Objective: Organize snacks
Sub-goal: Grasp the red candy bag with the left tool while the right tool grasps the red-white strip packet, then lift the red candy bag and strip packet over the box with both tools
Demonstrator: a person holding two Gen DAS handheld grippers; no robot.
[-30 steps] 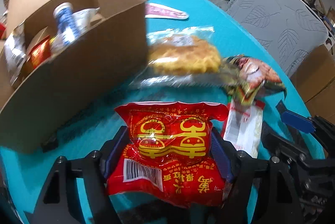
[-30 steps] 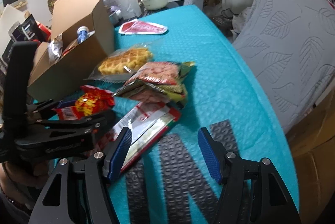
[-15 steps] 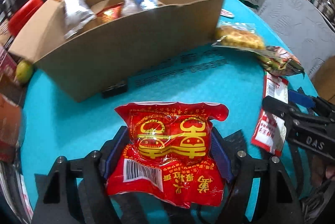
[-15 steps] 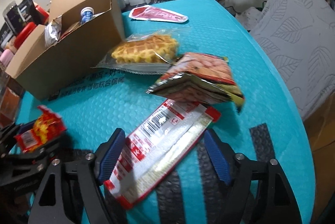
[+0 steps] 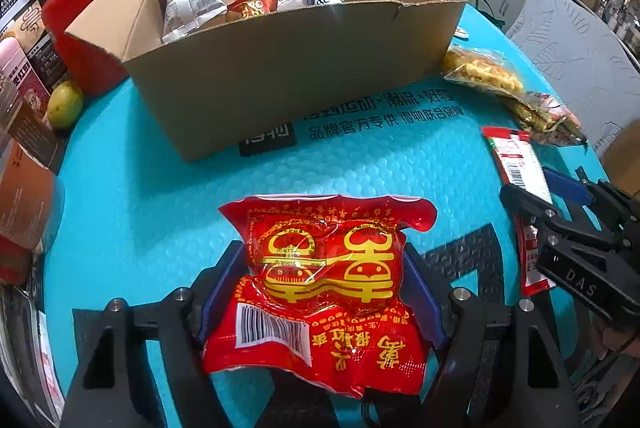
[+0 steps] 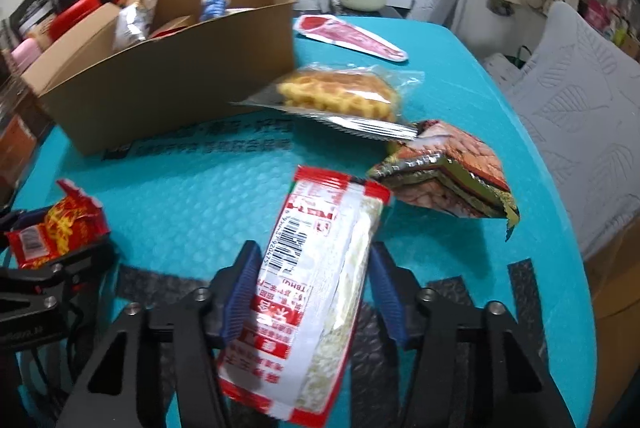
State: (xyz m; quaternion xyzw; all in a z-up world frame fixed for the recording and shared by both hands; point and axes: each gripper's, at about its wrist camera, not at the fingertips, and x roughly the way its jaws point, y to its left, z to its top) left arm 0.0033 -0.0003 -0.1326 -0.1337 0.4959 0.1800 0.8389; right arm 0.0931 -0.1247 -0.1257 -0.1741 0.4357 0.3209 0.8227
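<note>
On the left, the left gripper is clamping a glossy red snack packet with gold characters in its jaws above the teal table. Beyond is sitting an open brown cardboard box. On the right, the right gripper jaws are straddling a long red-and-white wrapped snack bar; whether they are gripping it is unclear.
</note>
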